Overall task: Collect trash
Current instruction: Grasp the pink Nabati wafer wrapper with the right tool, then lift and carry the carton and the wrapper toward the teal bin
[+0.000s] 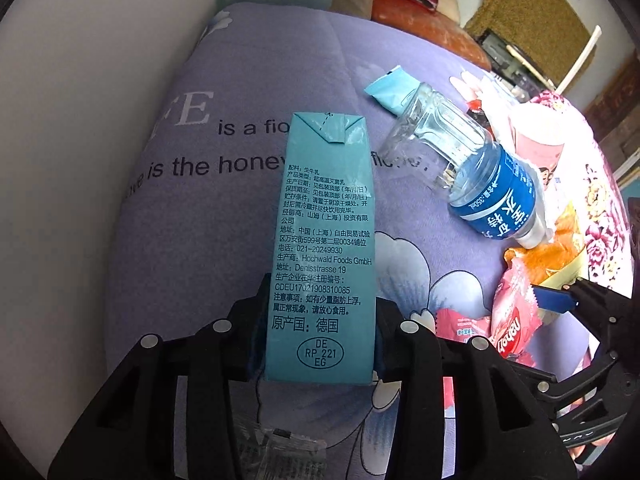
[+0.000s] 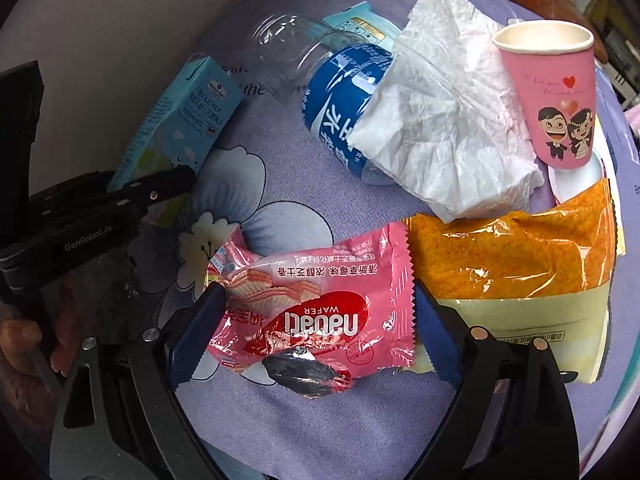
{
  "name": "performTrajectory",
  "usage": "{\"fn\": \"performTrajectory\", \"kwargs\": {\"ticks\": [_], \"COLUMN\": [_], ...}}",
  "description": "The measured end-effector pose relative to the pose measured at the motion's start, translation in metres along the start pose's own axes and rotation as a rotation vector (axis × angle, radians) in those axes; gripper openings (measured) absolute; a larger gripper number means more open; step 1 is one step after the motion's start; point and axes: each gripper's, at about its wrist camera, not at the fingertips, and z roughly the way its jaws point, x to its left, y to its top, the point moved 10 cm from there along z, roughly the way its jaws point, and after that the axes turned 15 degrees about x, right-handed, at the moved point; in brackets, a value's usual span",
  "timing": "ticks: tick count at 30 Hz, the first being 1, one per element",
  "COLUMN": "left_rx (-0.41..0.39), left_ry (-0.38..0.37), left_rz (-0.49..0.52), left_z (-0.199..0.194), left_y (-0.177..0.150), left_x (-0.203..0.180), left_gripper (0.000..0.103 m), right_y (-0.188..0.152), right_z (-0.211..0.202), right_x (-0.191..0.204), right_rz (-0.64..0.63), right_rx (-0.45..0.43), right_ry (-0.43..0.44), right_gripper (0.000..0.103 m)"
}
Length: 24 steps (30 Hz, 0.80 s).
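Trash lies uncollected on a purple quilt. Beyond the right claw: an orange bag, tissue, bottle and pink cup. The left claw pinches a milk carton. The right claw, spread wide, straddles a wafer wrapper, not yet gripped. No bin shows.

The teal milk carton lies on the lilac printed quilt; right of it the clear plastic water bottle lies under the crumpled white tissue; the pink wafer wrapper lies nearer, left of the orange snack bag.
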Motion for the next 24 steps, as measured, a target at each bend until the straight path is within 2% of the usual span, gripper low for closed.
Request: {"fn": "performTrajectory", "kwargs": {"ticks": [2,3,4,5,6,7,10,13,14,15,20,24], "left_rx": [-0.003,-0.005,-0.007,-0.009,-0.010,-0.012,-0.019,-0.030,-0.034,-0.035,-0.071,-0.091], "left_ry": [0.001,0.003,0.005,0.007,0.009,0.011,0.030,0.050,0.060,0.068,0.078,0.035], "left_rz": [0.004,0.006,0.007,0.009,0.010,0.011,0.016,0.011,0.008,0.010,0.005,-0.007], "left_z": [0.000,0.000,0.000,-0.001,-0.001,-0.001,0.001,0.000,0.000,-0.001,-0.010,-0.024], "left_y": [0.000,0.000,0.000,0.000,0.000,0.000,0.001,0.000,-0.002,-0.003,-0.011,-0.016], "left_x": [0.000,0.000,0.000,0.001,0.000,-0.001,-0.006,-0.008,-0.007,-0.008,-0.014,-0.019], "left_gripper": [0.044,0.045,0.045,0.046,0.046,0.047,0.050,0.049,0.045,0.038,0.038,0.038], "right_y": [-0.001,-0.001,0.000,0.001,0.000,-0.001,-0.001,-0.001,-0.004,-0.005,-0.008,-0.010], "right_z": [0.001,0.001,0.001,0.003,0.004,0.008,0.008,0.004,0.002,-0.001,-0.030,-0.053], "right_x": [0.008,0.013,0.017,0.025,0.029,0.032,0.037,0.036,0.034,0.034,0.022,0.011], "right_rz": [-0.024,-0.041,-0.065,-0.085,-0.104,-0.118,-0.127,-0.101,-0.093,-0.086,-0.063,-0.030], "right_rx": [-0.009,-0.019,-0.030,-0.038,-0.036,-0.022,-0.034,-0.036,-0.040,-0.048,-0.116,-0.170], "right_ry": [-0.025,-0.042,-0.068,-0.086,-0.094,-0.089,-0.092,-0.052,-0.042,-0.034,-0.016,-0.006], "right_gripper": [0.085,0.078,0.074,0.063,0.040,0.036,0.028,0.021,0.020,0.019,0.018,0.018]}}
